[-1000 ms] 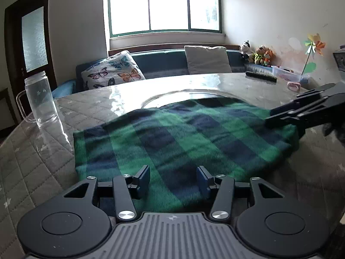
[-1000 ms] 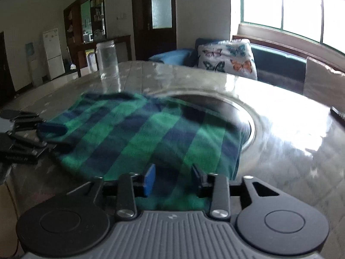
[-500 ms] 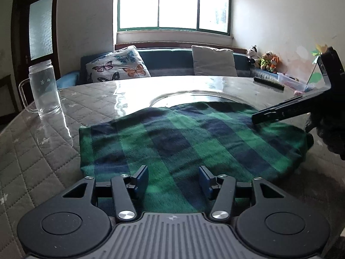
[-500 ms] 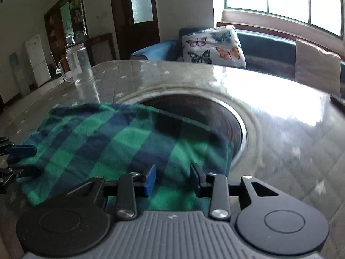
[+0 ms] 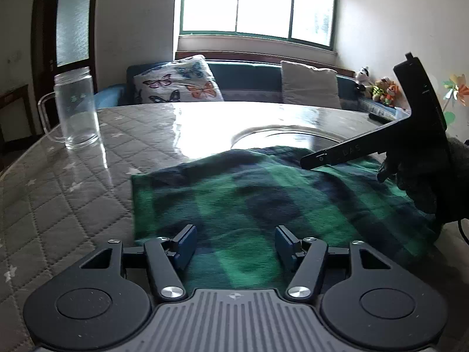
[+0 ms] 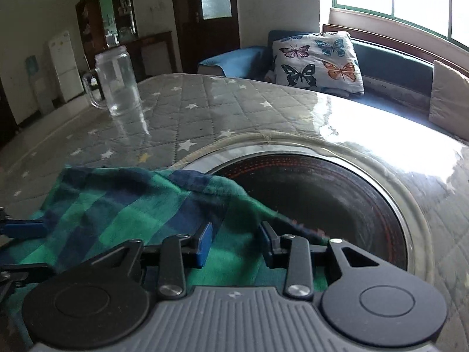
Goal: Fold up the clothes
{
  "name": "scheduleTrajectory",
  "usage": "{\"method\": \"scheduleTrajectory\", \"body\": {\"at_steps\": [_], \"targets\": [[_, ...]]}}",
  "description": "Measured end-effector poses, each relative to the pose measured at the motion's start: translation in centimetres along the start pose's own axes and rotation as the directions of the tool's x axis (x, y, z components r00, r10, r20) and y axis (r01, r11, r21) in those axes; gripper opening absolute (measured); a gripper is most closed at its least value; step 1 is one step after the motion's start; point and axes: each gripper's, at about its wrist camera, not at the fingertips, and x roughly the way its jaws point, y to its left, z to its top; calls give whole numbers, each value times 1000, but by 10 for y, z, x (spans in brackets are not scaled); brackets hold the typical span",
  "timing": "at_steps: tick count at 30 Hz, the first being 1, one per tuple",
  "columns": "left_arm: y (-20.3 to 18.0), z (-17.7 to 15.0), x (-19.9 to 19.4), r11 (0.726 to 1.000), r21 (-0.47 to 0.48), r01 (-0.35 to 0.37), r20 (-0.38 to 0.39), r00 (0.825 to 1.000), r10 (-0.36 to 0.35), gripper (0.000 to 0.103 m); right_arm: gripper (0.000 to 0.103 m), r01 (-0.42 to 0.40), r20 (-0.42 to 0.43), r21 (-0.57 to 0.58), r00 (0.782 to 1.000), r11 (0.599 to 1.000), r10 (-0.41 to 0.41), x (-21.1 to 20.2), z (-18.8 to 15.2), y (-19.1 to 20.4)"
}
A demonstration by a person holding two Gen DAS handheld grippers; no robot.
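A green and navy plaid cloth (image 5: 263, 202) lies folded flat on the quilted table. My left gripper (image 5: 234, 242) is open and empty, just above the cloth's near edge. In the right wrist view the same cloth (image 6: 132, 211) lies under my right gripper (image 6: 234, 242), which is open and empty over the cloth's end beside the round inset. The right gripper also shows in the left wrist view (image 5: 366, 149) at the right, held by a gloved hand. The left gripper's blue fingertips (image 6: 26, 228) show at the left edge of the right wrist view.
A clear glass mug (image 5: 76, 108) stands at the table's far left, also in the right wrist view (image 6: 117, 88). A round dark glass inset (image 6: 337, 193) sits in the table's middle. A sofa with a butterfly pillow (image 5: 176, 79) is behind the table.
Both grippers have risen and pulled back from the cloth. The right gripper has swung toward the cloth's end by the inset. The cloth lies where it was.
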Motion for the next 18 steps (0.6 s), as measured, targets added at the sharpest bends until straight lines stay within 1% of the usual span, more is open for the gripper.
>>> {"method": "scheduleTrajectory", "body": {"at_steps": [4,8,10,14,18], "targets": [[14,1,-1,999,-34,-34,-1,999,34,65,36,23,14,-43,1000,999,-22,5,9,11],[31,1,-3,993,-104,-48,-9,999,47,65,36,-3,32,-70,999,998,5,9,17,26],[35,-1,-4,991,-122,-62,-11,998,61,68,36,0,20,-91,1000,996,1,16,17,34],[43,-4,-8,986,-143,-84,-19,996,82,69,39,11,-9,-135,1000,991,-13,31,15,50],[50,-7,-12,981,-160,-109,-24,994,107,73,41,29,11,-171,1000,985,-28,25,14,56]]}}
